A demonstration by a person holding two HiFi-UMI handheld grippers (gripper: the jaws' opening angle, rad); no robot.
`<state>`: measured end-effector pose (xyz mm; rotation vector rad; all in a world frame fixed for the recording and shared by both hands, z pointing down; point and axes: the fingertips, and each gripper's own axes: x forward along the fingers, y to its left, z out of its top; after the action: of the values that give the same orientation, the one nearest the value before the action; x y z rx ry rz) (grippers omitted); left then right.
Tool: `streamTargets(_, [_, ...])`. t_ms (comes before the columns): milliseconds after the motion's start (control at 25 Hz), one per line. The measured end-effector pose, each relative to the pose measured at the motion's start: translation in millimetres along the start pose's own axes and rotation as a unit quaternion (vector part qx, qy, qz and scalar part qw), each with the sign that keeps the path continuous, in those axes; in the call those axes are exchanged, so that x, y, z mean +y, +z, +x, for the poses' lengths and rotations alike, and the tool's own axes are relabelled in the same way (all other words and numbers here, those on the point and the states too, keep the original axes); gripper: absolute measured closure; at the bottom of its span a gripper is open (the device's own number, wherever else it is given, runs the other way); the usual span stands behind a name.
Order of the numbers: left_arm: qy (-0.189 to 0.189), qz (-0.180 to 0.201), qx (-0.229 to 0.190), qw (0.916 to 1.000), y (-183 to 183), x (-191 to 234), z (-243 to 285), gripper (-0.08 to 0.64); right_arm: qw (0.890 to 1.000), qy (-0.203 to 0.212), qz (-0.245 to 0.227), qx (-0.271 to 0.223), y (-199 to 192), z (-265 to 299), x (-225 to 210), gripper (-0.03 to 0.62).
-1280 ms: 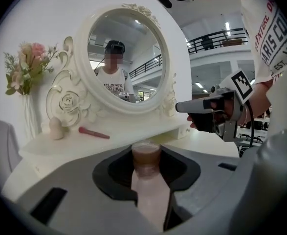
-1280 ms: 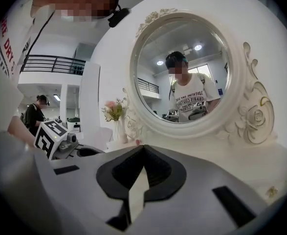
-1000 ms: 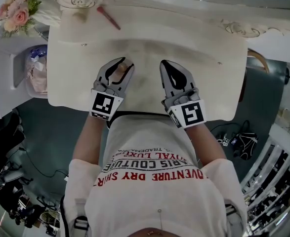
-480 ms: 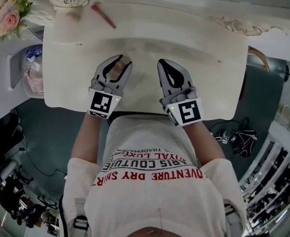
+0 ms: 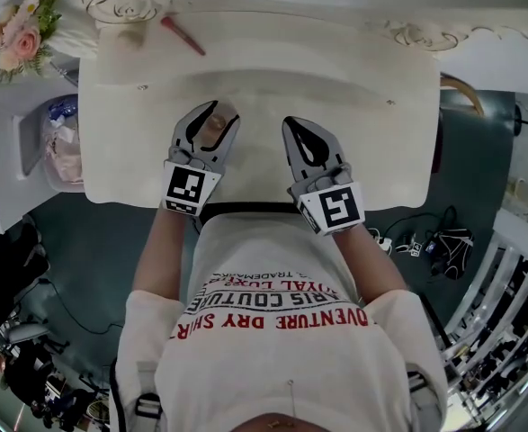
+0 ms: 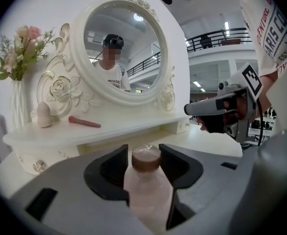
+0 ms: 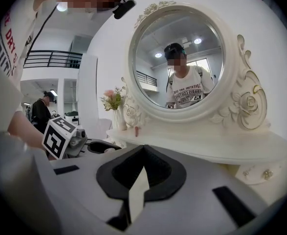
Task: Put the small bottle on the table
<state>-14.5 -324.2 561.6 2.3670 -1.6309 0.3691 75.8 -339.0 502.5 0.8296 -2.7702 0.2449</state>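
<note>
Release step, by the look of it: left gripper [image 5: 220, 118] jaws opening around the small bottle [image 6: 145, 182], apparently standing on the table [image 5: 353, 88]; right gripper [image 5: 292, 125] closed, empty; next, likely a clean withdrawal without tipping it.

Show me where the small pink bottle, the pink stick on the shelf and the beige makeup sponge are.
Small pale pink plastic bottle with brown cap [image 6: 148, 192]: left gripper view, on its body below the cap.
Slim pink brush-like stick [image 6: 84, 122]: left gripper view, mid-length.
Egg-shaped beige makeup sponge [image 6: 44, 115]: left gripper view, its middle.
</note>
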Motion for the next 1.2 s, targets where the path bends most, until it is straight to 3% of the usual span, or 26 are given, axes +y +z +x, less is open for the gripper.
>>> streamTargets(80, [0.002, -0.005, -0.01, 0.9999, 7.9, -0.5, -4.7, 0.353, 1.0, -0.009, 0.004, 0.001, 1.1, -4.3, 3.2, 0.594])
streamTargets(520, [-0.009, 0.038, -0.04, 0.9984, 77.8, -11.3, -76.5, 0.367, 0.999, -0.041, 0.0, -0.028, 38.3, -38.3, 49.0, 0.594])
streamTargets(680, [0.009, 0.039, -0.068, 0.9969, 107.6, -6.2, -109.5, 0.474, 0.997, -0.058, -0.002, -0.043, 58.4, -52.3, 61.7, 0.594])
streamTargets(840, [0.022, 0.042, -0.085, 0.9952, 123.4, -1.7, -140.0, 0.539, 0.996, -0.064, -0.012, -0.058, 79.0, -62.6, 74.2, 0.594])
streamTargets(1200, [0.037, 0.037, -0.098, 0.9938, 144.8, 9.6, -189.8, 0.552, 0.994, -0.066, -0.02, -0.089, 118.0, -74.7, 88.6, 0.594])
